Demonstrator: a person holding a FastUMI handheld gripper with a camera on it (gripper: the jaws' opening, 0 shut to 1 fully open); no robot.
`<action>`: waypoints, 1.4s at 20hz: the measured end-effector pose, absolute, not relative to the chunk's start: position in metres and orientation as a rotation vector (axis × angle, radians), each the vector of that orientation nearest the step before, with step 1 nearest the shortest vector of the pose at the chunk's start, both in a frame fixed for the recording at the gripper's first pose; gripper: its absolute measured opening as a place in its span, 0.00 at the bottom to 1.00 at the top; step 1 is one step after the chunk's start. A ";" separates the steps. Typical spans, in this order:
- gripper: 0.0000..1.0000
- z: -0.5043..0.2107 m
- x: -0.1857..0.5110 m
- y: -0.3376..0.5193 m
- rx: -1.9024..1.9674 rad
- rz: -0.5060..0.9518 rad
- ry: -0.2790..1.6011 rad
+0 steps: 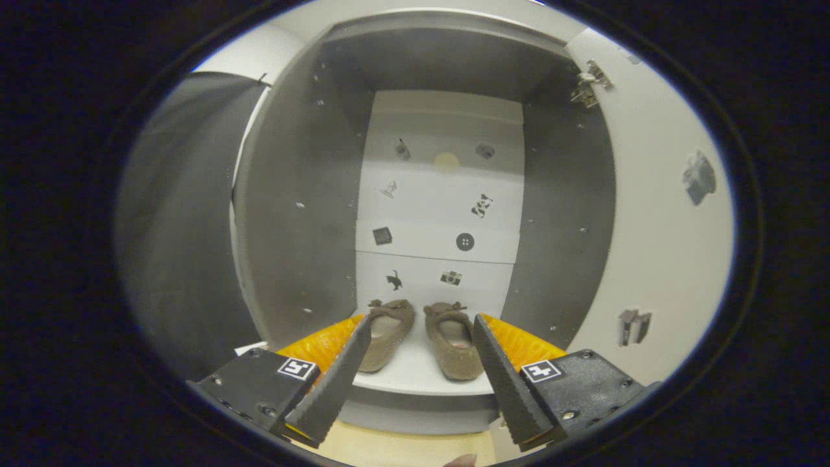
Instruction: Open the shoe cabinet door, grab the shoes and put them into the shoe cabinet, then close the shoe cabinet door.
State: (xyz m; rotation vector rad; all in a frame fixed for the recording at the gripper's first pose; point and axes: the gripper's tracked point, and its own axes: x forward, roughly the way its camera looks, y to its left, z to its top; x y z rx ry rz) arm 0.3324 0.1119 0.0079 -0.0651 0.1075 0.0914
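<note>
A dark cloth wall (175,246) hangs on the left of the scene, with a pale white surface (259,52) above it. Low down lies a strip of light wood-toned floor (402,447). The light is soft and even, brighter on the white panels, dimmer in the grey recesses, with no hard shadows.

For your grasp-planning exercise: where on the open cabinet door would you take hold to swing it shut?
Take the cabinet door at its free edge, away from the hinge, coming from the right: that gives most leverage. The open tool holds nothing; the shoes already sit inside.
</note>
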 end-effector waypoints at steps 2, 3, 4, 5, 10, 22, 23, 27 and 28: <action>1.00 0.021 0.296 0.106 -0.109 0.076 0.089; 1.00 0.029 0.278 0.103 -0.127 0.074 0.068; 1.00 0.041 0.254 0.105 -0.128 0.093 0.031; 1.00 0.052 0.231 0.105 -0.120 0.113 0.000; 1.00 0.081 0.124 0.083 -0.118 0.173 -0.053; 1.00 0.085 -0.067 -0.045 -0.140 0.177 -0.122; 1.00 0.086 -0.079 -0.058 -0.132 0.156 -0.140; 1.00 0.087 -0.115 -0.099 -0.134 0.112 -0.202; 1.00 0.085 -0.118 -0.113 -0.123 0.093 -0.207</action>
